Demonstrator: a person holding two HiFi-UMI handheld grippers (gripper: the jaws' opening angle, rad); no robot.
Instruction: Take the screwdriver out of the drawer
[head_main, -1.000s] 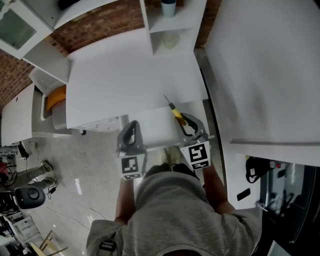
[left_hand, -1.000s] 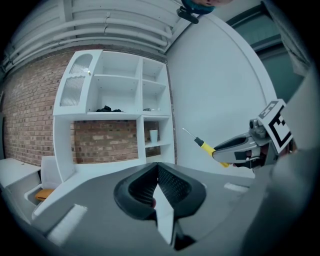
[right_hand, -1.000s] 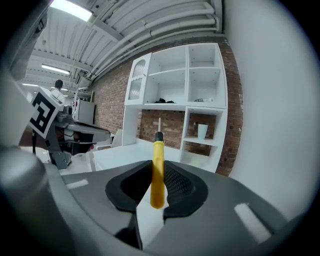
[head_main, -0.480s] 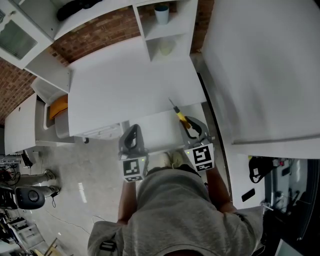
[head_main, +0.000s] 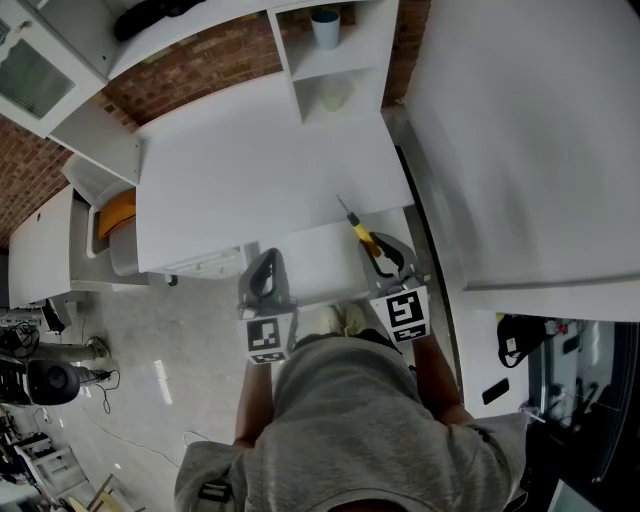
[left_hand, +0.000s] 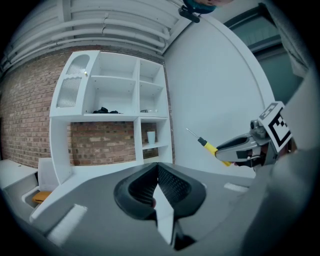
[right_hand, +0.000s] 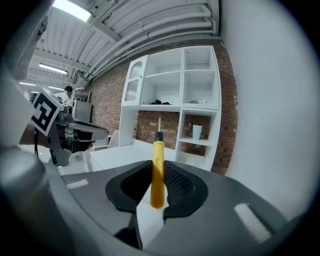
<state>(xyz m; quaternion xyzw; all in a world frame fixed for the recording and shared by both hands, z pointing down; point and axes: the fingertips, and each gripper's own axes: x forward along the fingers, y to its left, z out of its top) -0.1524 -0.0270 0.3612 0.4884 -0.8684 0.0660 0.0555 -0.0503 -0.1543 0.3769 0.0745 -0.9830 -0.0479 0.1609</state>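
Screwdriver (head_main: 359, 232) clamped by its yellow handle in our right gripper (head_main: 378, 246), above the open drawer (head_main: 315, 255); our left gripper (left_hand: 158, 172) has its jaws together, empty. We risk the smooth handle slipping through the pads and falling back in.

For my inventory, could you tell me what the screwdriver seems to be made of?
The screwdriver handle looks like smooth yellow plastic with a black collar, judging by its even colour; the thin shaft appears to be bare grey metal.

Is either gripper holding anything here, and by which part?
The right gripper clamps the screwdriver by its yellow handle, shaft pointing forward. The left gripper holds nothing.
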